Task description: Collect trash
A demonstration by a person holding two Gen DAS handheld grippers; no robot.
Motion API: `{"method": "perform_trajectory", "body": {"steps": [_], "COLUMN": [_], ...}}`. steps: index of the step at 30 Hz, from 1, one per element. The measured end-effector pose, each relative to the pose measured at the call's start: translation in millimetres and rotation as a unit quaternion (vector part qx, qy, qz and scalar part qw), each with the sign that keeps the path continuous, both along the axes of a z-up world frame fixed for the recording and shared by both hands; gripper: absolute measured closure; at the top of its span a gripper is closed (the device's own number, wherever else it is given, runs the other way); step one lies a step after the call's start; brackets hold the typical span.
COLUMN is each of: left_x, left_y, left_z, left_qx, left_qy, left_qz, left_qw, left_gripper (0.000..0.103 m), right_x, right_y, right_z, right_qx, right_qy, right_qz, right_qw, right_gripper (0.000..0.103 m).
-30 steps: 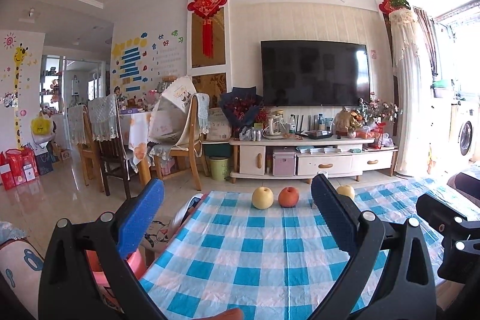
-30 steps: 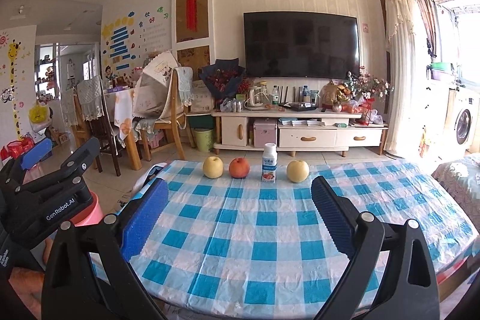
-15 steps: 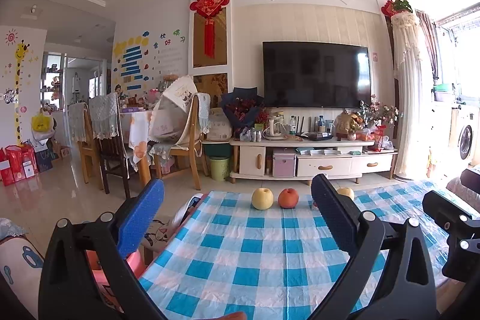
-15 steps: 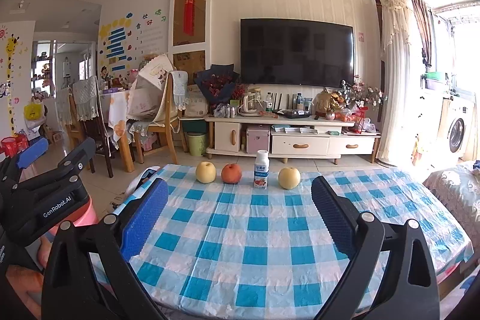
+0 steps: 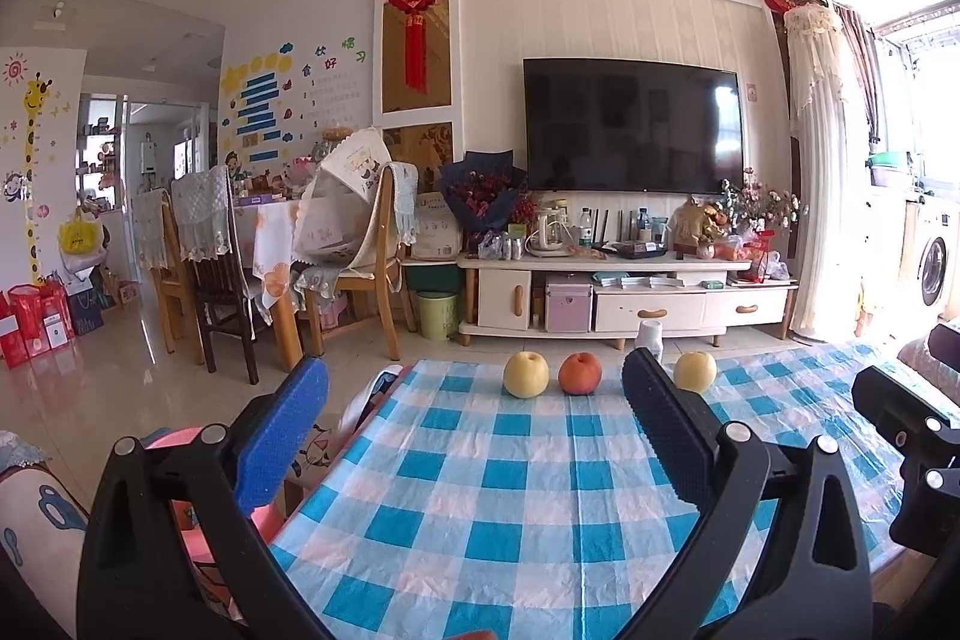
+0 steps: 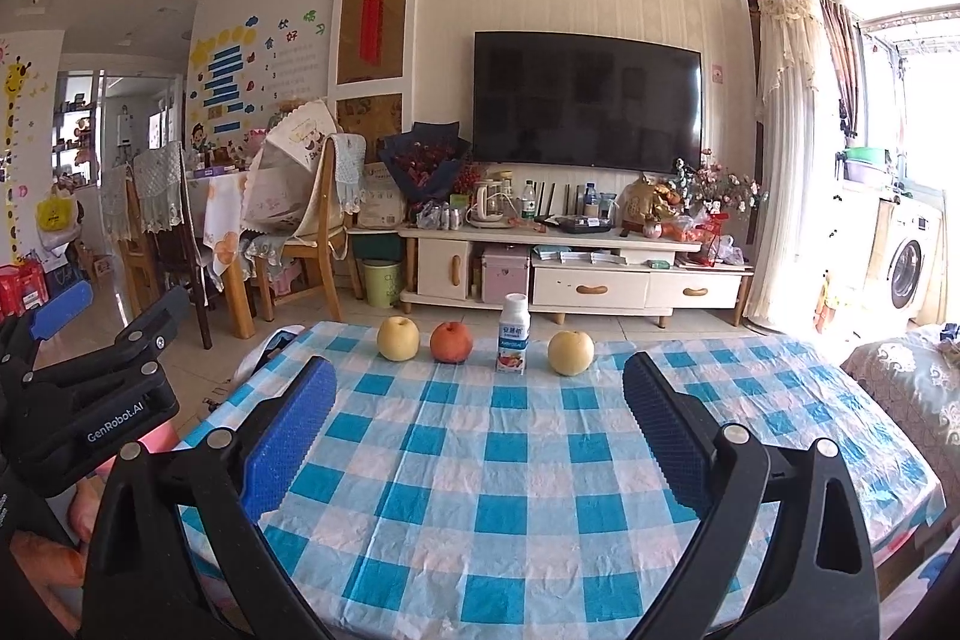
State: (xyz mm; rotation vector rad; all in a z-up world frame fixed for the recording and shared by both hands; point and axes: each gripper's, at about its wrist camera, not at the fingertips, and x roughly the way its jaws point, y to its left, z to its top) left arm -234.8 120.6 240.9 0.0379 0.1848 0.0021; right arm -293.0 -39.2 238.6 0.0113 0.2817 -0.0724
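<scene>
A small white drink bottle (image 6: 513, 334) stands upright at the far edge of the table with the blue-and-white check cloth (image 6: 498, 466), in a row with a yellow fruit (image 6: 398, 338), a red apple (image 6: 451, 342) and another yellow fruit (image 6: 570, 352). My right gripper (image 6: 480, 370) is open and empty, well short of the row. My left gripper (image 5: 474, 370) is also open and empty. In its view the bottle (image 5: 649, 336) is mostly hidden behind the right finger, and the red apple (image 5: 579, 373) lies between the fingers.
The right gripper's body (image 5: 912, 436) shows at the right edge of the left wrist view, and the left gripper's body (image 6: 90, 382) sits left of the table in the right wrist view. Beyond the table are a green bin (image 6: 383, 282), a TV cabinet (image 6: 576, 280) and dining chairs (image 6: 312, 226).
Both views have shifted slightly. The fruit row sits a little higher in the left wrist view, and the bottle cap now shows above the finger. Both grippers stay open.
</scene>
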Motion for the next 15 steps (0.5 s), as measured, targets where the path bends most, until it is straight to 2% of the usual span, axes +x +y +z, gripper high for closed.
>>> {"method": "perform_trajectory", "body": {"steps": [10, 13, 15], "left_x": [36.2, 64.6, 89.5], "left_y": [-8.7, -14.3, -15.7], "left_z": [-37.0, -58.5, -79.2], "left_qx": [0.004, 0.01, -0.001], "left_qy": [0.033, 0.078, 0.121], "left_qz": [-0.025, -0.024, -0.023], "left_qw": [0.9991, 0.9966, 0.9924], "left_gripper": [0.004, 0.004, 0.004], "right_x": [40.8, 68.9, 92.3], "right_y": [-11.8, -21.5, -28.9], "right_z": [-35.3, -52.7, -66.7], "right_qx": [0.016, 0.028, 0.038], "right_qy": [0.026, 0.055, 0.08], "right_qz": [-0.011, -0.017, -0.02], "right_qw": [0.999, 0.998, 0.996], "right_gripper": [0.007, 0.007, 0.007]}}
